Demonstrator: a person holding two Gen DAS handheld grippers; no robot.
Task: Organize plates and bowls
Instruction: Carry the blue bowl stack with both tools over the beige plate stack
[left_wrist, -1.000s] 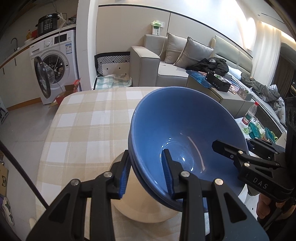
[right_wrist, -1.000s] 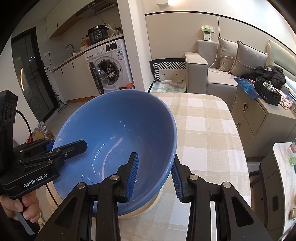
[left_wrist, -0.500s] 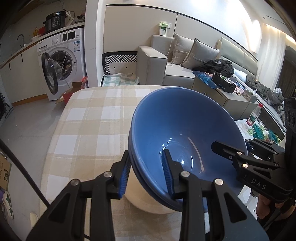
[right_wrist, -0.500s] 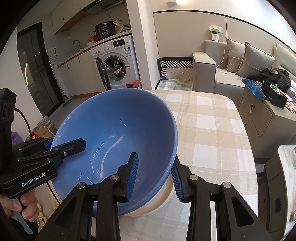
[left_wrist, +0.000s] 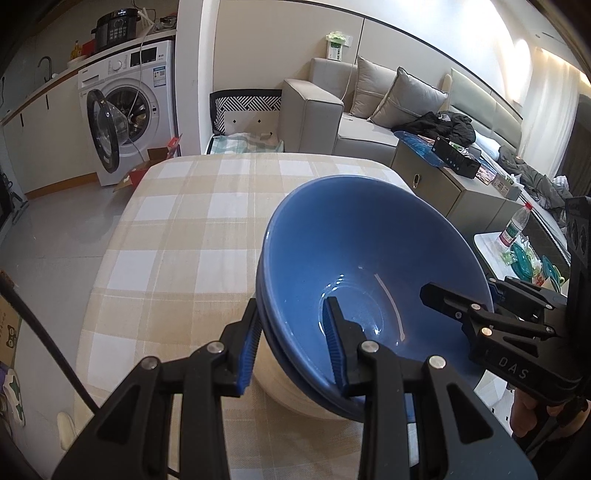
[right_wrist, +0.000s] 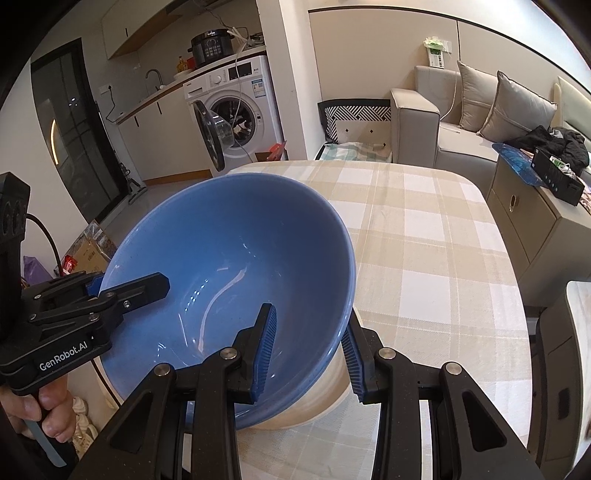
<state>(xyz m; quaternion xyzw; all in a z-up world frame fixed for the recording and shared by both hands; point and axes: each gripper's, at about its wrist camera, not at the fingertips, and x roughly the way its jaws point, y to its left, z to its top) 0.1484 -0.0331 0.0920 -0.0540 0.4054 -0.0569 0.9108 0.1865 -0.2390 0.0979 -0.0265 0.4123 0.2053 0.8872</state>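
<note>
Two nested blue bowls (left_wrist: 369, 251) (right_wrist: 229, 251) are tilted just above a cream dish (left_wrist: 273, 384) (right_wrist: 328, 391) on the checked tablecloth (left_wrist: 192, 236). My left gripper (left_wrist: 291, 314) is shut on the bowls' near rim, one pad inside and one outside. My right gripper (right_wrist: 310, 321) is shut on the opposite rim in the same way. Each gripper also shows in the other's view: the right gripper (left_wrist: 461, 291) at the far rim, the left gripper (right_wrist: 129, 282) likewise. The bowls hide most of the cream dish. Whether they touch it I cannot tell.
The table (right_wrist: 424, 229) stretches away beyond the bowls. A washing machine (left_wrist: 122, 114) with its door open stands behind left, a sofa (left_wrist: 369, 110) behind. A low cabinet (right_wrist: 528, 221) flanks the table's right side. A water bottle (left_wrist: 515, 225) stands on a small table.
Both grippers have sunk a little with the blue bowls, and less of the cream dish shows beneath. The grips on the rims are unchanged.
</note>
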